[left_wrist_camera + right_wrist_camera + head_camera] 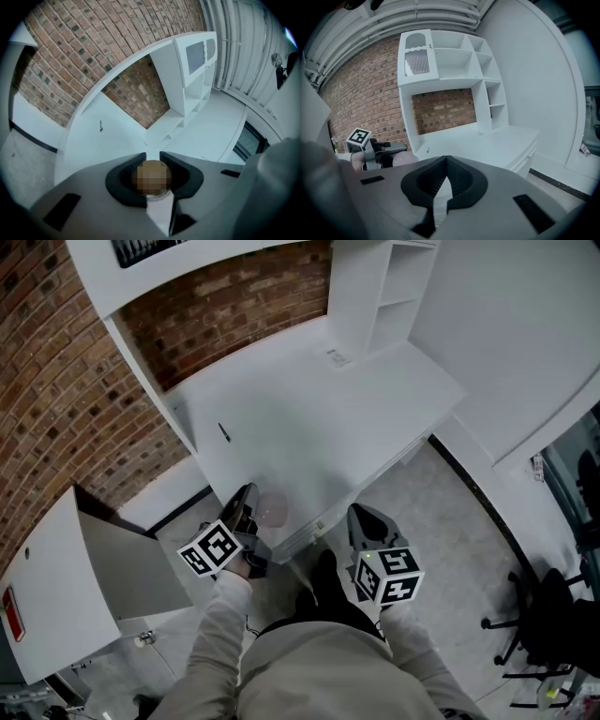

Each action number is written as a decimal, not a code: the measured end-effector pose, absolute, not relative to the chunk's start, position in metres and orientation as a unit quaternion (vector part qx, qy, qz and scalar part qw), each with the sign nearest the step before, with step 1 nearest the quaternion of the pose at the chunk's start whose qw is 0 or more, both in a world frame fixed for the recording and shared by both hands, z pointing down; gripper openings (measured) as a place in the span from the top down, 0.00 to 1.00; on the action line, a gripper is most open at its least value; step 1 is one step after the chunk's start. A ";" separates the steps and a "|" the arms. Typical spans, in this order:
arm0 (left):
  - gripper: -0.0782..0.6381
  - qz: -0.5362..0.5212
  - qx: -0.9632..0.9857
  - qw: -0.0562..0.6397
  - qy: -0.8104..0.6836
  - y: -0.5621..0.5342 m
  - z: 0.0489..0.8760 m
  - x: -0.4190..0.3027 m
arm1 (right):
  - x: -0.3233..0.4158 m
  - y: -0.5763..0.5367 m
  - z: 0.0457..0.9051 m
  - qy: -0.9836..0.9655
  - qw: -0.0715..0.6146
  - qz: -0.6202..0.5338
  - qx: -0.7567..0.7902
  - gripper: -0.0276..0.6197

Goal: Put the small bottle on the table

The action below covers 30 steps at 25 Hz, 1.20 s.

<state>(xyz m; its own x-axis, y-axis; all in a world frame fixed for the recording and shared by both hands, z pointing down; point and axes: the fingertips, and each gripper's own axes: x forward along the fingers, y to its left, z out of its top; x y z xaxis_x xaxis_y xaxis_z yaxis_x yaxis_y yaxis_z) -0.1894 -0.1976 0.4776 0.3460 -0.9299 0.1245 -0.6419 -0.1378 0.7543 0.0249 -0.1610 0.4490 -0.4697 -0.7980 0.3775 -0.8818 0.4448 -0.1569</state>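
Brickwork fills the left side of the room, a rough red brick wall (56, 399) running back behind the furniture. In front of you sits the white table (309, 409), its top bare apart from 1 small dark item (224, 432) lying near the left edge and a small pale scrap further back. A white shelf unit (384, 287) rises at the far end, with open compartments stacked beside the brick-backed recess. To the right, a smooth white wall (525, 334) curves away, and the speckled grey floor (450, 521) runs along the table's front. A black office chair (548, 615) stands at the far right, well apart from the table.

Your left gripper (152, 159) has its jaws partly closed, clamped around the small bottle (272, 509), whose rounded top sits snug in the hollow between the dark pads. That puts the bottle at the near left corner of the table, right by the front edge; whether its base touches the top, you can't tell from here.

Your right gripper (446, 161) hangs just off the table's front edge, over the floor, its 2 jaws pressed together with nothing between them.
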 end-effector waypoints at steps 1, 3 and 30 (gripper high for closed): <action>0.75 -0.187 0.731 0.372 -0.541 -0.203 0.478 -0.189 | 0.026 -0.165 0.449 -0.841 0.124 0.167 0.499 0.91; 0.75 -0.178 0.733 0.367 -0.545 -0.212 0.480 -0.188 | 0.027 -0.172 0.449 -0.841 0.123 0.168 0.499 0.91; 0.75 0.042 0.799 0.247 -0.546 -0.366 0.518 -0.109 | 0.048 -0.251 0.456 -0.835 0.127 0.180 0.505 0.91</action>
<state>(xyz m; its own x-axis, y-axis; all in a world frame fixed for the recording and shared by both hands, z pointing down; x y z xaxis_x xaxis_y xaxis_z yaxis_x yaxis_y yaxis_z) -0.1085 -0.3660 0.5183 0.3993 -0.8525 0.3372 -0.8941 -0.2808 0.3490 0.0476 -0.2510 0.4555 -0.4583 -0.7968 0.3939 -0.8883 0.4254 -0.1730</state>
